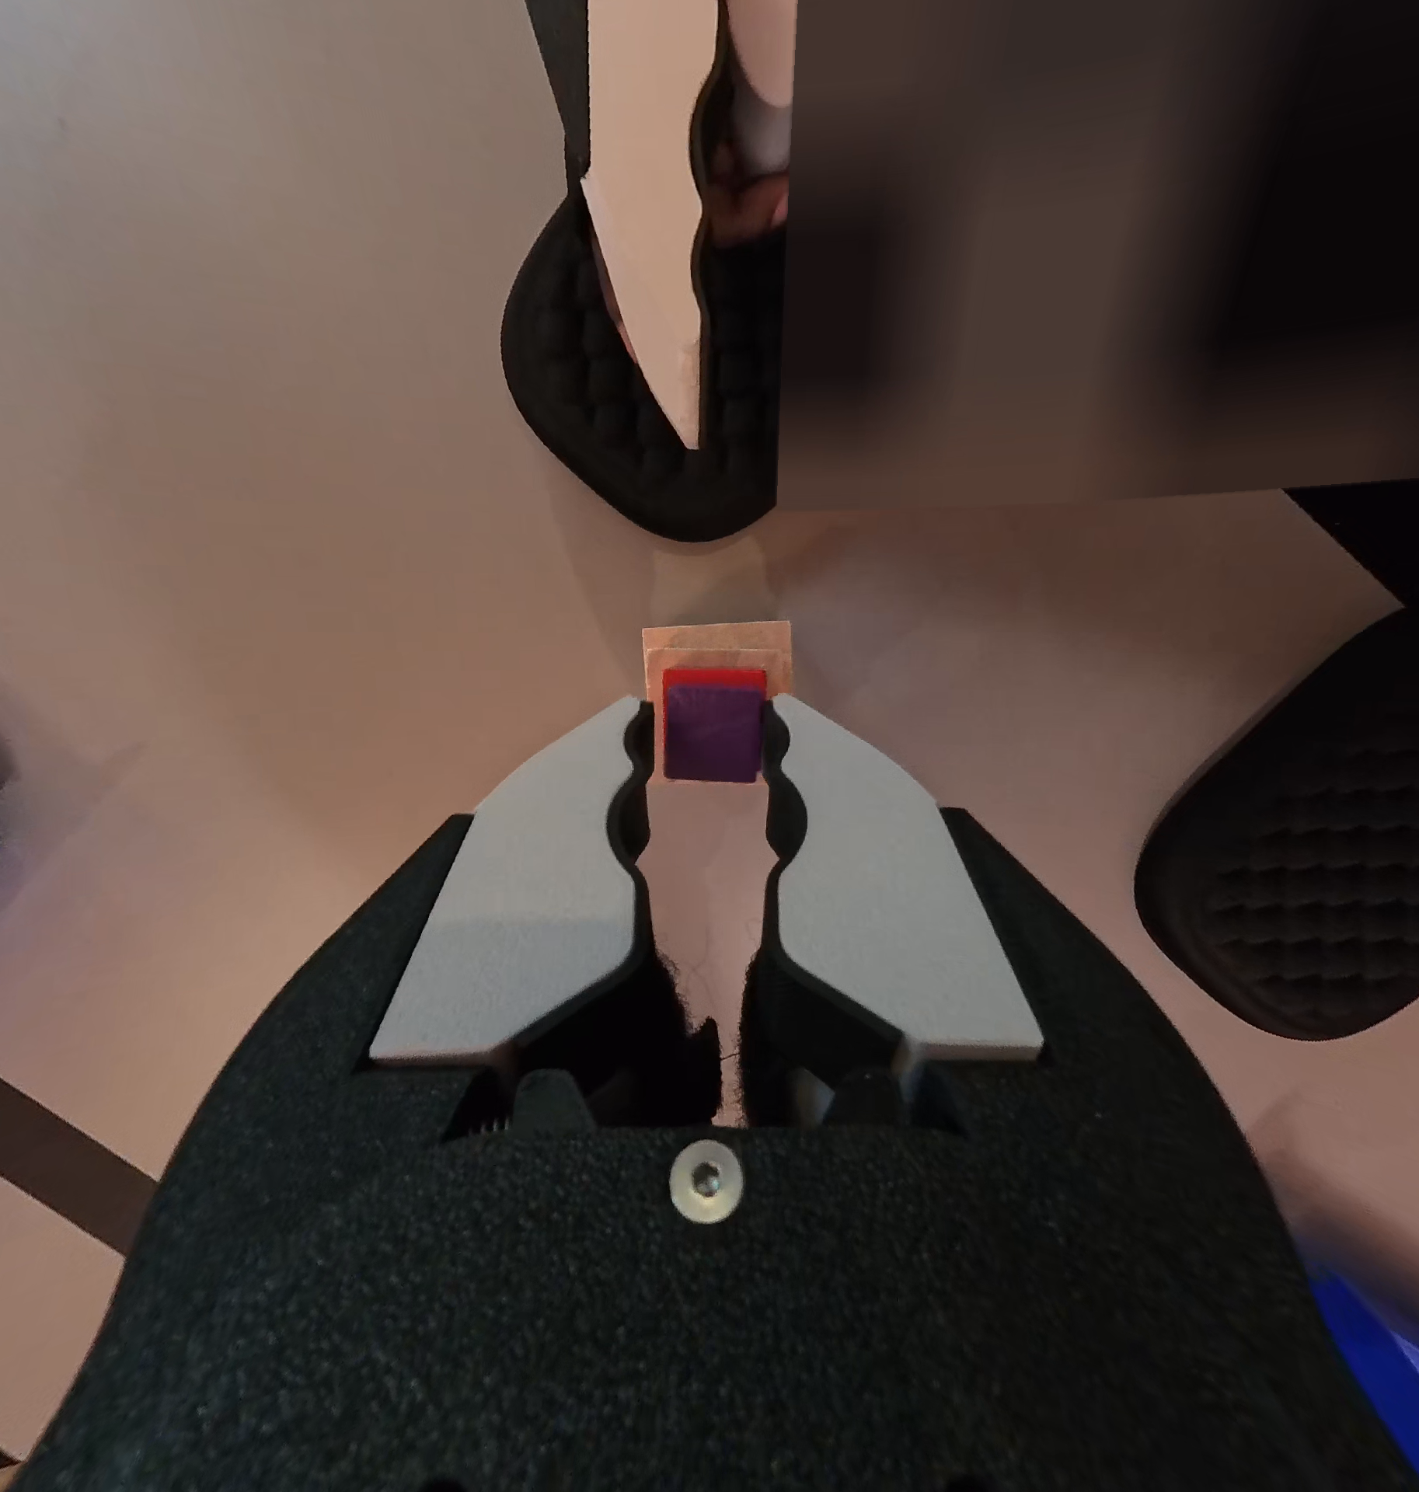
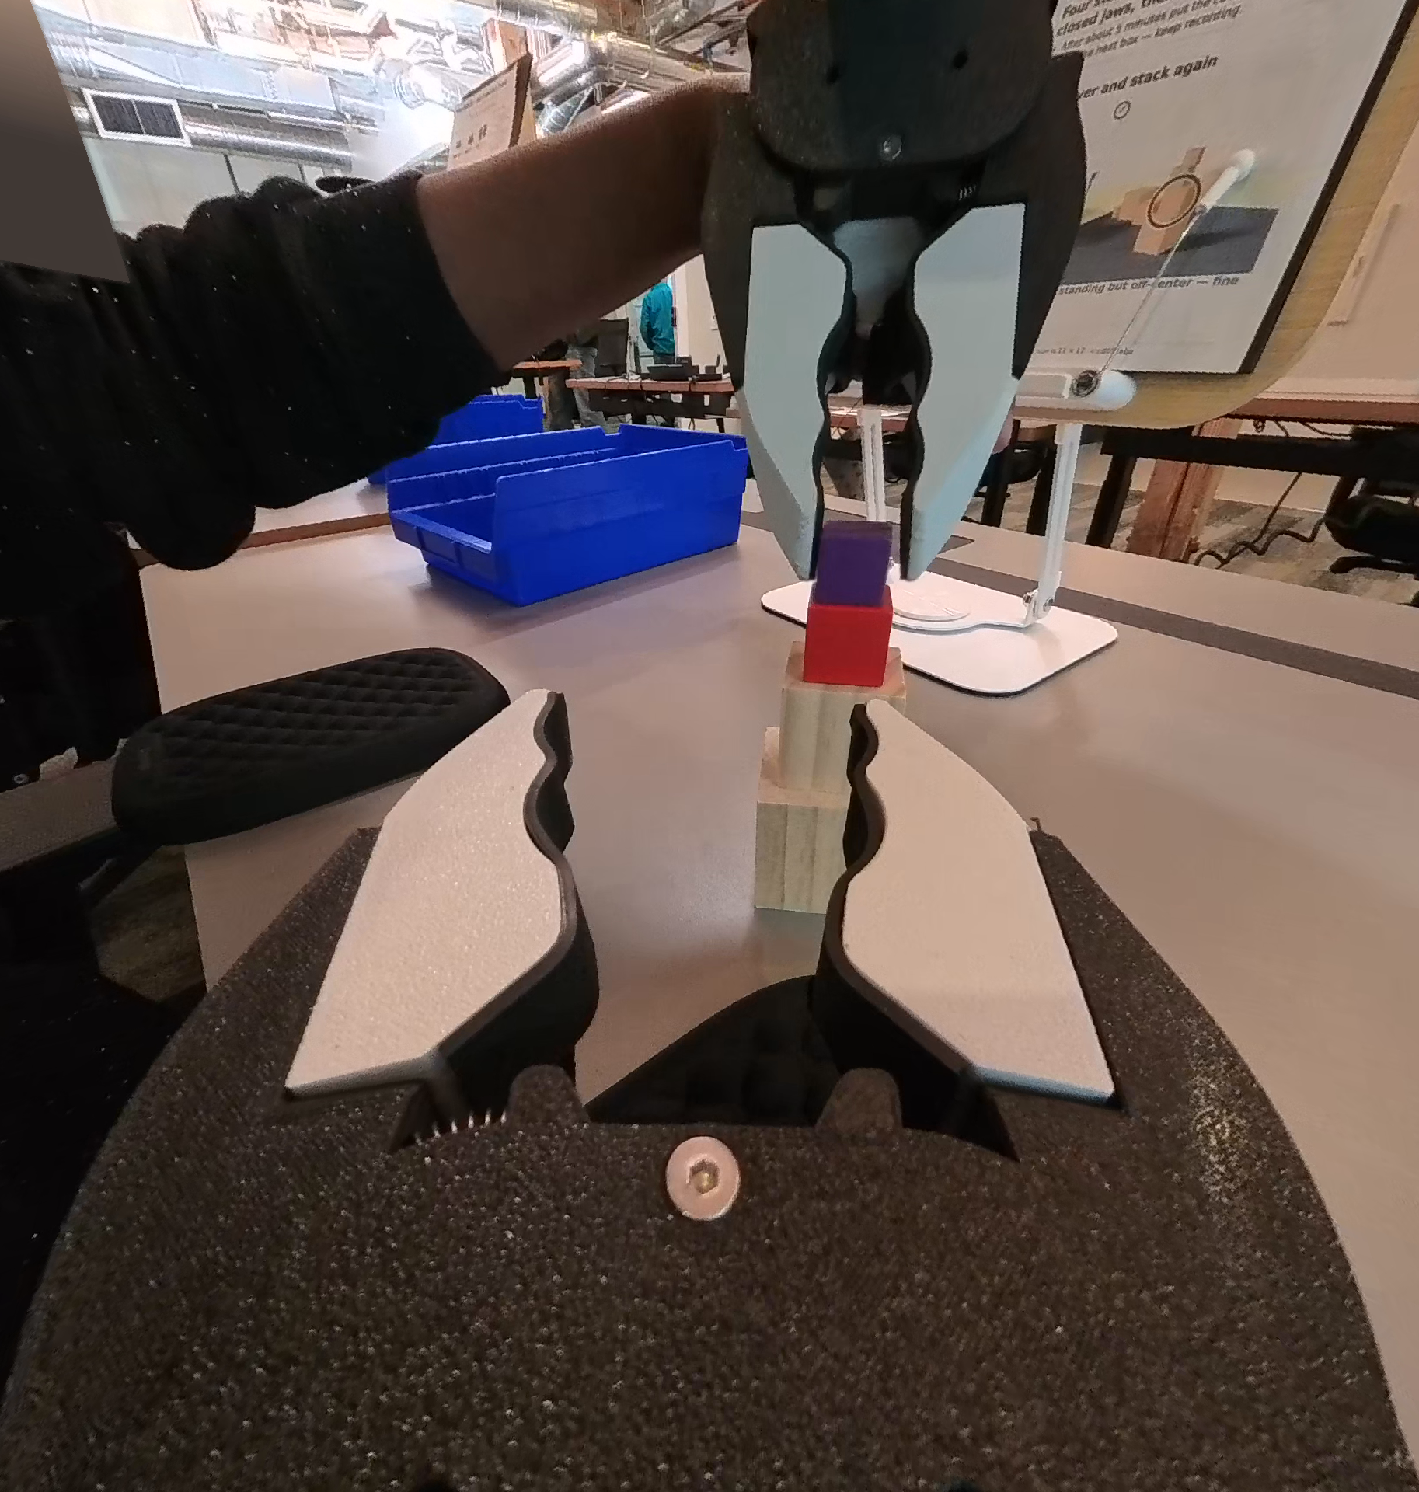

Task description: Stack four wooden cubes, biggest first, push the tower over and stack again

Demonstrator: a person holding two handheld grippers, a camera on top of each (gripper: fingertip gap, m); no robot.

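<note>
We are in a large open workshop or lab space. Over the grey tabletop we see exposed silver ducting under a high ceiling, rows of wooden-legged workbenches with office chairs behind, blue plastic parts bins, a white desk stand, and a large instruction poster leaning on a plywood board.
</note>
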